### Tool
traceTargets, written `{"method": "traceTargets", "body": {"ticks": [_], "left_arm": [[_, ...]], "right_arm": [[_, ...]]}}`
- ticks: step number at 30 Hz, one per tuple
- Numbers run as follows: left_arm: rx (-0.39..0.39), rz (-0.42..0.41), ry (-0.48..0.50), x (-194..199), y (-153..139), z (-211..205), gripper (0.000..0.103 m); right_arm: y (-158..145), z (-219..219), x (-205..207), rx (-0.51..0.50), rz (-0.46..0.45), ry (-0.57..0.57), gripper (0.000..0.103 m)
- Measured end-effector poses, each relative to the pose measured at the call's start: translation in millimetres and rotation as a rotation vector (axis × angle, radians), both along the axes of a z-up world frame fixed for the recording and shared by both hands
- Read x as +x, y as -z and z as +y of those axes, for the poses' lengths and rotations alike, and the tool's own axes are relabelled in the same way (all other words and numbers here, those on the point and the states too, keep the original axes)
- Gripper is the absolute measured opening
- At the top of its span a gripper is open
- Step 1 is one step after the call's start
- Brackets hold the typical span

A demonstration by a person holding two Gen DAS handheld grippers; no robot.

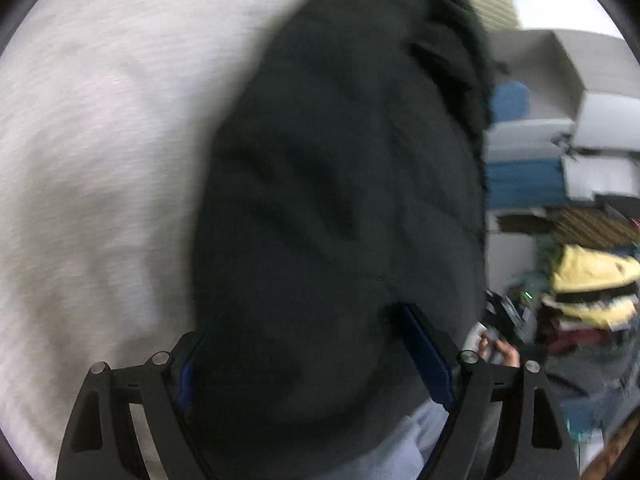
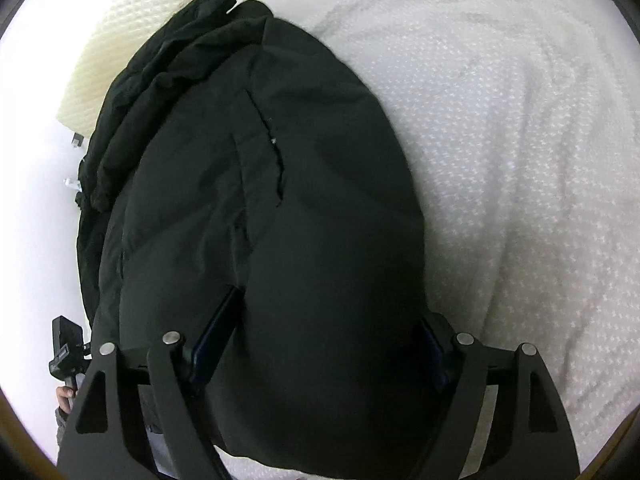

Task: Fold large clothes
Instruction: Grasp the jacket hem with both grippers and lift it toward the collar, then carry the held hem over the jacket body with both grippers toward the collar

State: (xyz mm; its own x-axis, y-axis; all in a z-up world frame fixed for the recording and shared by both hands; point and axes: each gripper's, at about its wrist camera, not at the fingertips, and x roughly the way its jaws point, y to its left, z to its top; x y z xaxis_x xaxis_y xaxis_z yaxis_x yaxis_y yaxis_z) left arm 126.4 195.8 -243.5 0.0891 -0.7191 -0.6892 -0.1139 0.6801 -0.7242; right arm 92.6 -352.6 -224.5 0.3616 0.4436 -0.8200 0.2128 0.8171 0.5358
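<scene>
A large black padded jacket (image 1: 340, 184) fills the middle of the left wrist view, which is blurred. My left gripper (image 1: 304, 344) has its blue-padded fingers (image 1: 426, 354) on either side of a thick bunch of the jacket and is shut on it. In the right wrist view the same jacket (image 2: 260, 200) lies over a white textured bed cover (image 2: 520, 152). My right gripper (image 2: 328, 332) holds a bulging fold of the jacket between its blue pads (image 2: 218, 332). The other gripper and the person's hand (image 2: 66, 364) show at the lower left.
White bed cover (image 1: 88, 160) spreads left of the jacket. Stacked grey and blue boxes (image 1: 560, 140) and a pile of yellow and dark clothes (image 1: 592, 288) stand at the right. A cream quilted headboard (image 2: 132, 40) and white wall lie at the left.
</scene>
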Motion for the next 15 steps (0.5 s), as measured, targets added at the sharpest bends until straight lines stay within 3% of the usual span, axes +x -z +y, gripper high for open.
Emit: {"method": "traceTargets", "body": {"ticks": [2, 4, 5, 7, 9, 13, 15], "left_arm": [[-0.016, -0.026, 0.032, 1, -8, -12, 0.085], [-0.024, -0.038, 0.044, 2, -13, -22, 0.085], [-0.018, -0.04, 0.043, 4, -17, -28, 0.084], [-0.008, -0.048, 0.039, 5, -21, -35, 0.074], [0.004, -0.072, 0.035, 5, -28, -41, 0.058], [0.069, -0.103, 0.029, 4, -44, -63, 0.036], [0.114, -0.14, 0.032, -2, -53, -55, 0.024]], "right_arm": [[-4, 5, 0, 0.05, -0.027, -0.021, 0.076], [-12, 8, 2, 0.049, -0.068, -0.036, 0.053], [-16, 8, 3, 0.059, -0.083, -0.039, 0.048], [-19, 7, 3, 0.077, -0.098, -0.04, 0.031], [-23, 5, 0, 0.073, -0.118, -0.047, 0.02], [-32, 1, -12, 0.063, -0.161, -0.057, 0.013], [-38, 2, -18, 0.036, -0.186, -0.07, 0.013]]}}
